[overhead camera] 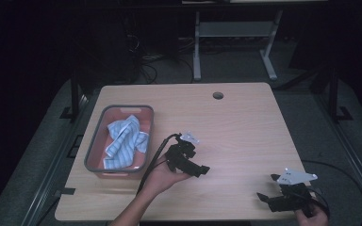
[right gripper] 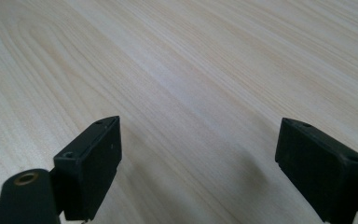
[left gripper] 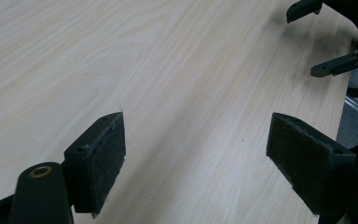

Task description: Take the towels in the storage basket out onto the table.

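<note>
The bench (overhead camera: pixel 245 122) under both tongs is pale wood with fine grain and a smooth, matt finish. The left tongs (left gripper: pixel 196 154) are matt black plastic with rough, fuzzy pads (left gripper: pixel 109 156). Beyond them, a grey plastic tub (overhead camera: pixel 94 141) holds a soft, blue-striped cloth (overhead camera: pixel 125 141).

Wooden table (overhead camera: pixel 245 127) with grey bin (overhead camera: pixel 93 150)

Crumpled blue-striped cloth (overhead camera: pixel 124 142) lying in grey-rimmed bin (overhead camera: pixel 93 141)
</note>
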The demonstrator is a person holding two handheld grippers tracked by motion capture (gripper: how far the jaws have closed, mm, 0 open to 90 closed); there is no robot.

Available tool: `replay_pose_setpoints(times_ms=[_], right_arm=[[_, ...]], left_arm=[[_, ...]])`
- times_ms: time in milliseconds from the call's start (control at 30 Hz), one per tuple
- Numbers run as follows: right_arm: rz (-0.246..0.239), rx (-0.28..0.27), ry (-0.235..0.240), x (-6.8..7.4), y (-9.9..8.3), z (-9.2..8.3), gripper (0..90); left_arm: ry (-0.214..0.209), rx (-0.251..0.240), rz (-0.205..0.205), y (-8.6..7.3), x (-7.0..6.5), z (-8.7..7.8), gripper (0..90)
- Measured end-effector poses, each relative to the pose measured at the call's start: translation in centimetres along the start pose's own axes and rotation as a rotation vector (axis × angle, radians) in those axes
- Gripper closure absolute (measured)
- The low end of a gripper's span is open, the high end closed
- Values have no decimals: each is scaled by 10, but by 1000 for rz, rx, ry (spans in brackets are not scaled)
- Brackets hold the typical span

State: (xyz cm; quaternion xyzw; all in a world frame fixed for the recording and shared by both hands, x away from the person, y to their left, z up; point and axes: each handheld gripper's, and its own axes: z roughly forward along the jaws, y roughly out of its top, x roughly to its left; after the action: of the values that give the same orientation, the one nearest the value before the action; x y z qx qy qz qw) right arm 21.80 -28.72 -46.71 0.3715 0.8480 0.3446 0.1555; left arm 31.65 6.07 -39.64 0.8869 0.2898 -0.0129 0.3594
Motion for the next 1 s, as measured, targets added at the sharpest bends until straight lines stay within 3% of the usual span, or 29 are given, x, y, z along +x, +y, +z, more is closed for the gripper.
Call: replay_pose_setpoints(times_ms=[100, 333, 433, 733, 1000], right_arm=[[-2, -2, -1, 1, 0, 0, 138], [-5, -6, 1, 0, 1, -1, 138], [-5, -4, 0, -1, 0, -1, 138], [-2, -2, 1, 1, 1, 0, 139], [-1, -6, -1, 1, 1, -1, 138]], left_arm=[[-2, -17, -15, 6, 2, -4, 195], [0, 1, 2, 19, 7, -9, 188], [-12, -12, -13, 23, 9, -10, 183], [-1, 13, -14, 28, 17, -8, 182], [-7, 0, -44, 30, 26, -14, 182]])
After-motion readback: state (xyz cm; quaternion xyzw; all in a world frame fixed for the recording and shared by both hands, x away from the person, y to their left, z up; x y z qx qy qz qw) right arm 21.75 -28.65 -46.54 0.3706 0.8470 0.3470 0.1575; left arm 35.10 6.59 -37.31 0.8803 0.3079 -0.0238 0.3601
